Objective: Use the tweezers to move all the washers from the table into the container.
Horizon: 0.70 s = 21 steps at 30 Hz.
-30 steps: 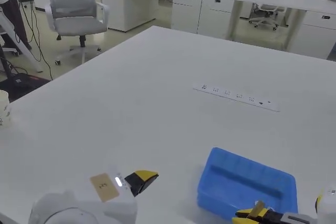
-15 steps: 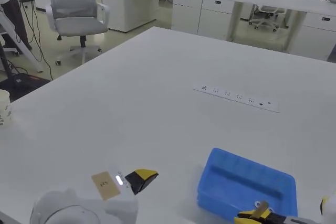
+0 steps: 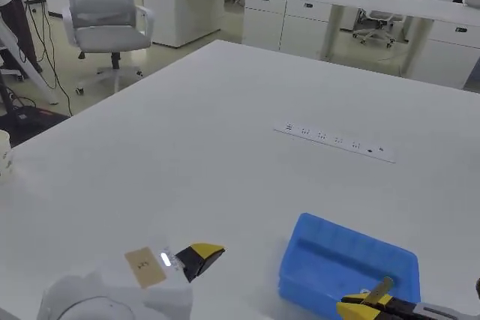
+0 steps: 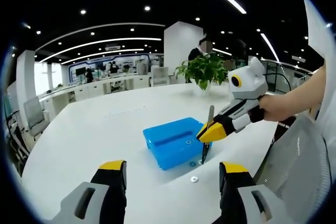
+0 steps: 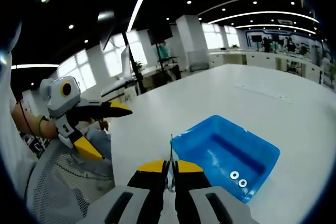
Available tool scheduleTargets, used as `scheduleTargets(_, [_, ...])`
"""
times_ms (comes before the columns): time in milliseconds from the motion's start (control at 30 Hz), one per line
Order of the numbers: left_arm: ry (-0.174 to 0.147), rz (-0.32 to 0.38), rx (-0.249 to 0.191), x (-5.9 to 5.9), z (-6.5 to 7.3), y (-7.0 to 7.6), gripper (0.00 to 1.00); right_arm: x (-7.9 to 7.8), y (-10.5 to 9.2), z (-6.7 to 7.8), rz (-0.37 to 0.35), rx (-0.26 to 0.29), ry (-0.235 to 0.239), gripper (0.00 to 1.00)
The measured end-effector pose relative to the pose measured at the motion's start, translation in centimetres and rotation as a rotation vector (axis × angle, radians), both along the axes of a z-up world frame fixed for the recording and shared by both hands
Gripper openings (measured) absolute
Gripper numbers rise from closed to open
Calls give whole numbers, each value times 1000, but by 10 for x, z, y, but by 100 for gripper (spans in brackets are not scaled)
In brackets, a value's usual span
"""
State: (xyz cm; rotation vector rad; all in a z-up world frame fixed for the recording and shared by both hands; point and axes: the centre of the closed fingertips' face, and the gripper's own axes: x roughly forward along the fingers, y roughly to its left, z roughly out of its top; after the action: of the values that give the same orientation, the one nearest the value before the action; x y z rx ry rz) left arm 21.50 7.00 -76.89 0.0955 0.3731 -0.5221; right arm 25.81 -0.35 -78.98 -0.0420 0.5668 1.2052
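- The right gripper (image 5: 170,167) has its jaws pressed together on the tweezers (image 5: 171,149).
- The tweezers point tip down at the table (image 3: 225,125), almost straight up and down. I can't tell if their tips are apart or together.
- One loose washer (image 4: 195,179) lies flat on the table, just beside the near corner of the blue box (image 4: 157,134). A second ring (image 4: 192,164) seems to lie closer to the box wall.
- The tweezer tip hangs just above these, a little to the side. I think it has to go down and pinch one.
- The left gripper (image 4: 172,178) has its jaws spread wide and holds nothing. It is farther from the loose washer than the right one.
- The blue box sits by the near edge of the table. The washers in the box (image 5: 234,175) lie on its floor.
- Farther off, a power strip (image 3: 334,140) lies across the middle of the table.
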Motion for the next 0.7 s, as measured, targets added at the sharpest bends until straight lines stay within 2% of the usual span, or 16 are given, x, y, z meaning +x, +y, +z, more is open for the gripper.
scheduleTargets(200, [-14,-1,-18,0,4,-1,74,4,-3,12,-6,15,1,2])
scheduleTargets(433, [-49,3,-41,1,12,-1,76,13,-8,25,-31,38,-3,2])
scheduleTargets(700, [-63,10,-50,2,15,-1,77,28,-15,38,-75,76,-1,2])
